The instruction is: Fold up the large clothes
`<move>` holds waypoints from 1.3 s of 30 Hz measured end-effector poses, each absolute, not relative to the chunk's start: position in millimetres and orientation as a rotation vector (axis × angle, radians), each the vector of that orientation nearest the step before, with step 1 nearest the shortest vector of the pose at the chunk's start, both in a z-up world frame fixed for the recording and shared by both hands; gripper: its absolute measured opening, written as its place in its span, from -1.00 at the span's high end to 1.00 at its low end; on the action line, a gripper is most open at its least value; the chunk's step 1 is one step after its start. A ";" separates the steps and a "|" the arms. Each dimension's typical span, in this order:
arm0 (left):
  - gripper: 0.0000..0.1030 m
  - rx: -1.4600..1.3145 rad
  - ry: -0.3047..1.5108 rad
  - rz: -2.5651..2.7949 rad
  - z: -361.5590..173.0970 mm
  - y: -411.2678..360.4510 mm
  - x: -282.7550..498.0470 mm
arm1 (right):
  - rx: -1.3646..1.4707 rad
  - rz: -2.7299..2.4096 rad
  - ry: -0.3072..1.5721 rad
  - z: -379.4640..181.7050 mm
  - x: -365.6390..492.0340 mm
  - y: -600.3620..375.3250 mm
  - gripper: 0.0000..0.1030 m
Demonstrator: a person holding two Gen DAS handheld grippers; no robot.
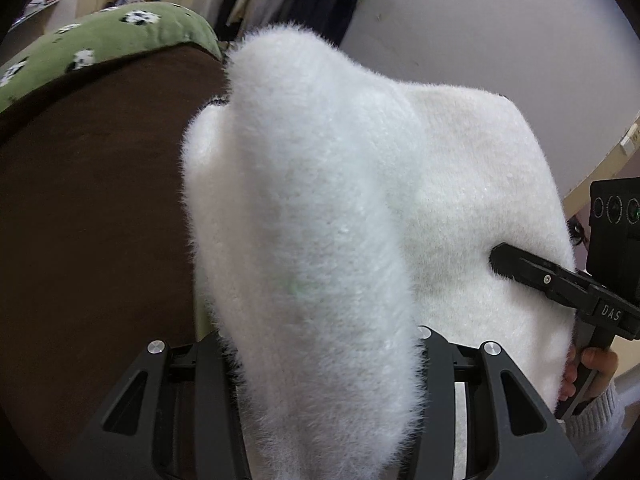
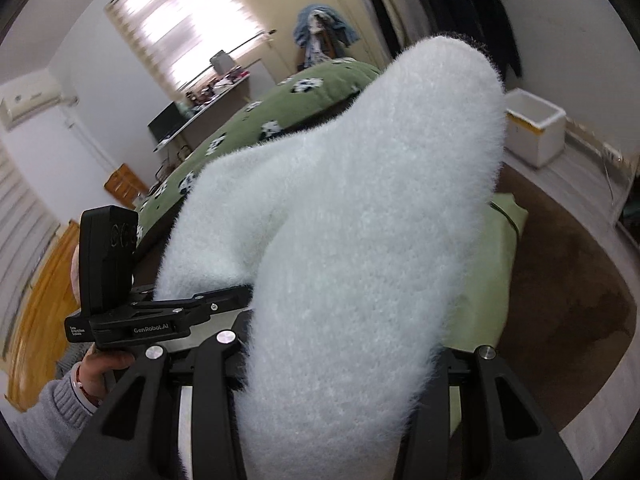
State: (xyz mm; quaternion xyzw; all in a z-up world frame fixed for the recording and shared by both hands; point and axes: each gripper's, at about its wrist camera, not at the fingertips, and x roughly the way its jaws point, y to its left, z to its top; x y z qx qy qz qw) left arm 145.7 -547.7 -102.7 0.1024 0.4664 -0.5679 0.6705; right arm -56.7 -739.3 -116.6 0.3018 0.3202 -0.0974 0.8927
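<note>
A fluffy white sweater [image 1: 320,208] fills both views, lifted above the brown bed surface [image 1: 88,208]. In the left wrist view my left gripper [image 1: 324,392] is shut on a thick fold of it, which hides the fingertips. My right gripper [image 1: 520,268] shows at the right, its fingers pressed into the sweater's edge. In the right wrist view my right gripper [image 2: 340,392] is shut on another fold of the sweater [image 2: 360,220]. My left gripper [image 2: 224,300] shows at the left, clamped on the fabric.
A green quilt with panda prints [image 2: 248,132] lies on the bed behind. A light green cloth [image 2: 492,264] lies under the sweater. A white foam box [image 2: 536,128] stands on the floor at the right. Dark clothes [image 2: 460,0] hang on the wall.
</note>
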 end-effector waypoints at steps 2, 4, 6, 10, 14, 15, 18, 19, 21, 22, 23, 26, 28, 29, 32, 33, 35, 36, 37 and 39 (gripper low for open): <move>0.13 0.242 1.062 -1.285 -109.3 -567.1 140.6 | 0.658 -0.208 0.669 -130.2 -60.4 -753.9 0.18; 0.14 0.249 1.076 -1.296 -116.5 -576.3 141.0 | 0.672 -0.213 0.671 -137.9 -63.7 -762.2 0.18; 0.14 0.263 1.083 -1.296 -121.5 -583.6 137.0 | 0.698 -0.214 0.675 -149.2 -64.9 -771.3 0.18; 0.14 0.272 1.095 -1.300 -128.3 -582.7 123.4 | 0.724 -0.214 0.688 -162.7 -60.7 -780.6 0.18; 0.13 0.287 1.122 -1.290 -141.6 -581.6 124.2 | 0.708 -0.212 0.742 -177.7 -50.2 -780.9 0.16; 0.13 0.294 1.132 -1.288 -147.4 -582.4 121.3 | 0.710 -0.214 0.748 -179.1 -46.7 -779.9 0.14; 0.07 0.310 1.164 -1.274 -161.4 -582.0 120.5 | 0.734 -0.229 0.748 -191.8 -46.2 -784.6 0.08; 0.03 0.316 1.172 -1.273 -163.7 -582.0 120.5 | 0.743 -0.233 0.741 -194.1 -47.1 -785.6 0.05; -0.05 0.335 1.179 -1.268 -165.1 -584.4 119.0 | 0.786 -0.238 0.720 -201.1 -51.0 -790.2 0.02; -0.08 0.349 1.179 -1.265 -165.1 -585.2 121.6 | 0.799 -0.241 0.717 -204.6 -52.9 -792.7 0.01; -0.09 0.368 1.177 -1.260 -166.0 -587.0 117.9 | 0.790 -0.248 0.724 -206.9 -53.4 -792.3 -0.02; -0.20 0.413 1.158 -1.250 -168.8 -595.9 118.7 | 0.781 -0.258 0.723 -205.3 -51.5 -791.0 -0.04; -0.49 0.425 1.146 -1.234 -163.9 -605.4 127.2 | 0.792 -0.264 0.709 -204.4 -50.7 -792.8 -0.05; -0.61 0.430 1.136 -1.217 -163.2 -604.0 131.3 | 0.802 -0.265 0.700 -204.4 -51.5 -793.1 -0.07; -0.80 0.400 1.132 -1.195 -166.7 -599.3 142.2 | 0.806 -0.279 0.697 -203.5 -52.8 -793.7 -0.17; -0.84 0.390 1.132 -1.193 -166.6 -598.2 146.6 | 0.804 -0.285 0.697 -203.1 -52.9 -794.4 -0.27; -0.87 0.369 1.131 -1.182 -163.6 -591.4 152.8 | 0.790 -0.300 0.687 -198.9 -58.6 -792.0 -0.43; -0.87 0.366 1.131 -1.184 -160.9 -587.5 154.6 | 0.779 -0.306 0.684 -196.8 -61.0 -790.8 -0.60; -0.87 0.372 1.122 -1.181 -158.1 -584.2 155.7 | 0.757 -0.314 0.672 -193.0 -65.0 -788.9 -0.67; -0.87 0.406 1.091 -1.185 -151.2 -579.6 156.2 | 0.719 -0.334 0.658 -185.8 -71.0 -787.5 -0.76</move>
